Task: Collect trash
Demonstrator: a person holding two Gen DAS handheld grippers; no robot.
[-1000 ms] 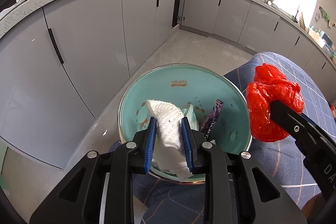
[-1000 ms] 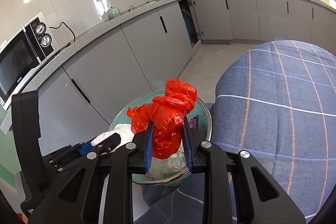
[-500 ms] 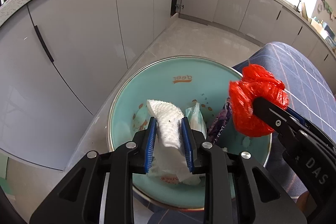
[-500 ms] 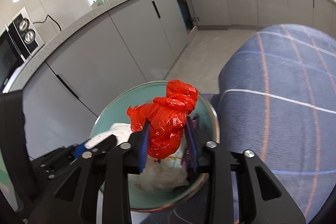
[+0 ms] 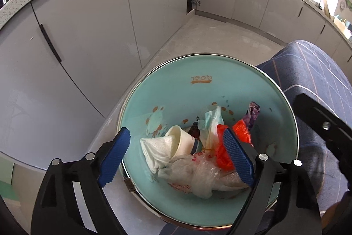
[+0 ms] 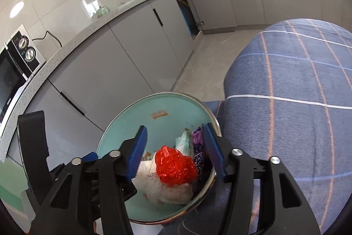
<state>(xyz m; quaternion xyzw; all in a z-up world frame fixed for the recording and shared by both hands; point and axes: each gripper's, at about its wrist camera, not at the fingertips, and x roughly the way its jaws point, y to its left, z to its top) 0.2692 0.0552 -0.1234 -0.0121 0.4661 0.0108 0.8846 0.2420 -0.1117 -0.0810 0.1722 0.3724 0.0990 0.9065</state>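
Note:
A turquoise trash bin (image 5: 198, 89) with a metal rim stands on the floor below both grippers. My left gripper (image 5: 176, 138) hangs over it with its jaws opening wide and nothing between the pads. The white paper towel (image 5: 156, 147) lies loose in the bin beside a paper cup (image 5: 183, 140), a clear plastic bag (image 5: 198, 171) and a purple wrapper (image 5: 253, 113). My right gripper (image 6: 175, 133) is over the bin (image 6: 158, 124) too, its jaws opening. The red plastic bag (image 6: 173, 166) rests on the pile below them, clear of both pads.
Grey cabinet doors (image 5: 88, 36) under a speckled counter (image 6: 66, 45) run close behind the bin. A microwave (image 6: 13, 67) sits on the counter at left. A blue checked cloth (image 6: 297, 102) covers a rounded surface right beside the bin. Pale floor (image 5: 209, 36) stretches beyond.
Both grippers have sunk closer to the bin and opened. The white paper towel left the left jaws and the red bag left the right jaws; both now lie in the bin.

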